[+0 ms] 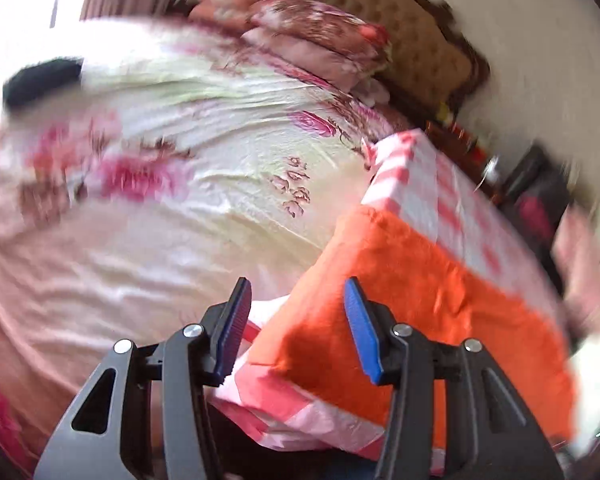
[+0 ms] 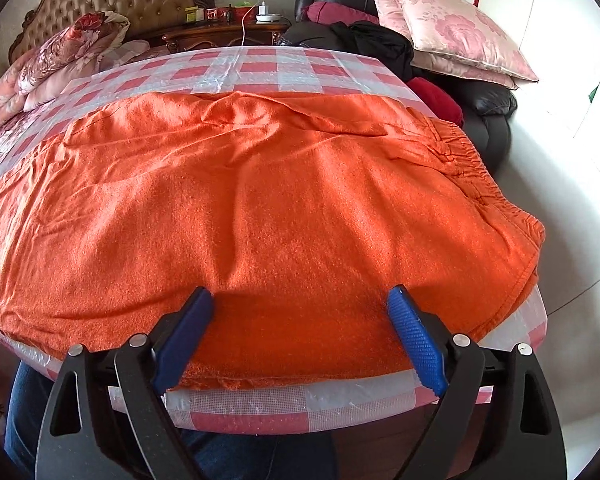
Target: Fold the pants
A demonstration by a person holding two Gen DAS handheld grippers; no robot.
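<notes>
Both hand-held grippers, right (image 2: 300, 332) and left (image 1: 296, 328), gape empty; we see orange pants (image 2: 260, 200) on counter (image 2: 260, 404), folding hardly begun.

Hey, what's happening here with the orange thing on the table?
A person holding tongs in each hand is folding fuzzy orange pants spread on a table with a red-and-white checked plastic cover. The right tongs stand wide open over the near edge, gripping nothing. The left tongs, part open and empty, hover by the pants' end beside the bed.
</notes>
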